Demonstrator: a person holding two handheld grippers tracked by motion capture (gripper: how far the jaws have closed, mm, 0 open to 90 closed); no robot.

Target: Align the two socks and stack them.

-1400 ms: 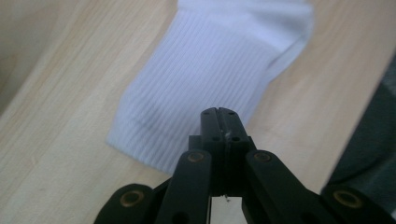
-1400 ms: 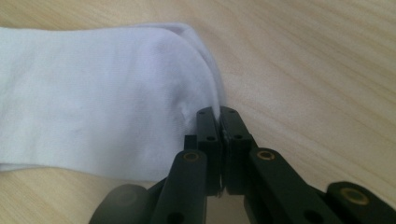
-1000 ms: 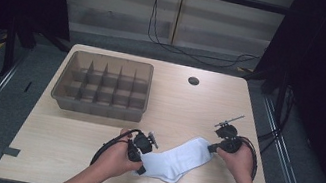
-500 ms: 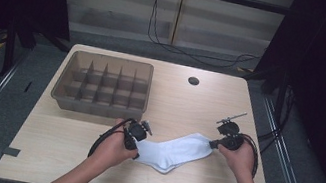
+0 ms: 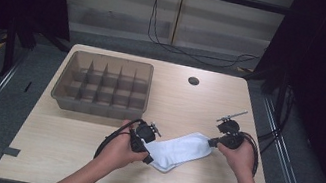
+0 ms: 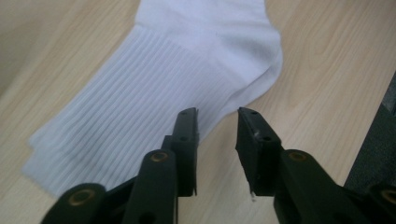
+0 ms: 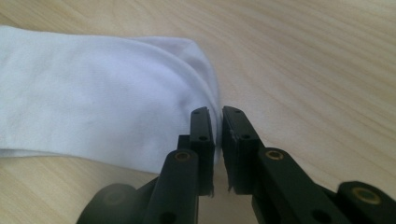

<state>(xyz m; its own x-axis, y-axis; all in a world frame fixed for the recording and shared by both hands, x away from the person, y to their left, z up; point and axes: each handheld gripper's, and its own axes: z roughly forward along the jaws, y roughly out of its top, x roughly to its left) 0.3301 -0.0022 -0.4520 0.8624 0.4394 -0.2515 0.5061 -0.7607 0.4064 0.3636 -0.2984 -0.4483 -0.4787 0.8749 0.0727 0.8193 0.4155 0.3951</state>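
Right gripper view: jaws hide the sock's [image 7: 93, 107] pinched edge.

Black hand-held gripper [image 6: 218, 121] jaws, brass-coloured pivot screws, trailing cables

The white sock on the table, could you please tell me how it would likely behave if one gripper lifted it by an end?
The sock would probably droop, since it lies flat and limp on the table. It looks light, thin ribbed cloth. It should neither roll nor slip, though a nip on one edge might let it sag.
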